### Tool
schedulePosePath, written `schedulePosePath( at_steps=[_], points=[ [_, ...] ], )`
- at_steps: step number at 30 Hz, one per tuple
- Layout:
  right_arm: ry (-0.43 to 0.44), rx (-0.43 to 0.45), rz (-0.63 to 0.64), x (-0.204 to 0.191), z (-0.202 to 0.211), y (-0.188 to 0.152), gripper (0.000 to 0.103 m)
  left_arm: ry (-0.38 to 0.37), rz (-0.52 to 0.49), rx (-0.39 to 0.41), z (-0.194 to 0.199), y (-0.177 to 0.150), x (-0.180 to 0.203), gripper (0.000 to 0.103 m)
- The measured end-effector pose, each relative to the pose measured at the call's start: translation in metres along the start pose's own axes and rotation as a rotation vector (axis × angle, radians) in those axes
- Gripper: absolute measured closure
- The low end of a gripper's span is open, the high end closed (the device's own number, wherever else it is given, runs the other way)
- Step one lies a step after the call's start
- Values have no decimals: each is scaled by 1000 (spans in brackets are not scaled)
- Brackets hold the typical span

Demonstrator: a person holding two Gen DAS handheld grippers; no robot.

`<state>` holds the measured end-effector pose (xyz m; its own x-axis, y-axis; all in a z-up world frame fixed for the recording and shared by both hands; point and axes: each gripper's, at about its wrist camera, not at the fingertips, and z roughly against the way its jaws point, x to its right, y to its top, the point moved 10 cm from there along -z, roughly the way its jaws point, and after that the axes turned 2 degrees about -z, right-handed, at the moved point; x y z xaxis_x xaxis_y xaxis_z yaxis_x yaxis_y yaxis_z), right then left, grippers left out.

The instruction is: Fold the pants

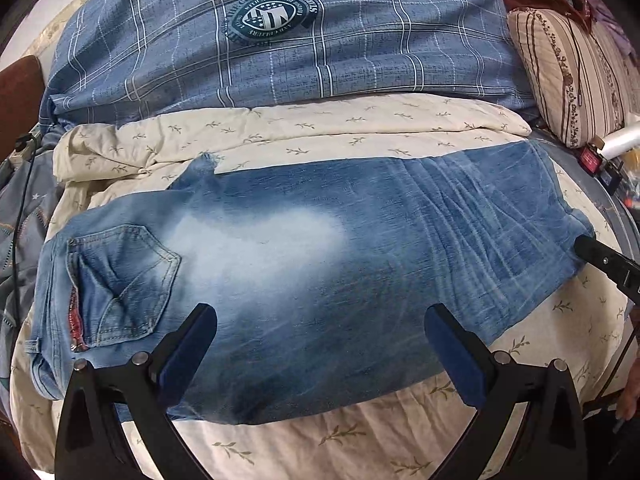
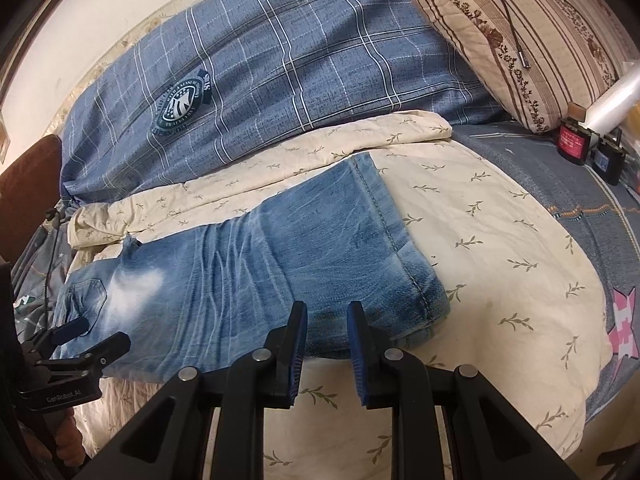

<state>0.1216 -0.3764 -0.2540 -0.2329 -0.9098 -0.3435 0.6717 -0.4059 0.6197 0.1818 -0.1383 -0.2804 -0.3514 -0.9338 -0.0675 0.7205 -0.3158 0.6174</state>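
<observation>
Faded blue jeans lie flat across the cream leaf-print sheet, legs stacked one on the other. The waist and back pocket are at the left, the hem at the right. My left gripper hovers wide open over the thigh part near the front edge, with nothing between its fingers; in the right wrist view it shows by the pocket. My right gripper is over the near edge by the hem, its pads almost together and no cloth seen pinched. Its tip meets the hem corner.
A blue plaid duvet is heaped behind the jeans. A striped pillow lies at the back right, with small boxes and a plastic roll beside it. A dark brown panel and a cable are at the left.
</observation>
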Motion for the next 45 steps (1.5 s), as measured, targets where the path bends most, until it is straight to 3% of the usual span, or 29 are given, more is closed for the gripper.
schedulePosePath(
  at_steps=[25,34,40,42,45],
  points=[
    [-21,-19,32,-4,-8,-2,80,-13,27,-4,-5,0,-5,0],
    [-20,41,-17,7,0,13,80,-8,28,12,-11,3,-9,0],
    [-58,-46,-62,26,-26,9,80,-24,22,-39,-31,-4,-12,0],
    [-66,-44,-64,32,-30,10,80,-47,39,-77,-40,-9,-14,0],
    [-96,-46,-41,38,-34,7,79,-45,24,-65,-39,-8,-15,0]
  ],
)
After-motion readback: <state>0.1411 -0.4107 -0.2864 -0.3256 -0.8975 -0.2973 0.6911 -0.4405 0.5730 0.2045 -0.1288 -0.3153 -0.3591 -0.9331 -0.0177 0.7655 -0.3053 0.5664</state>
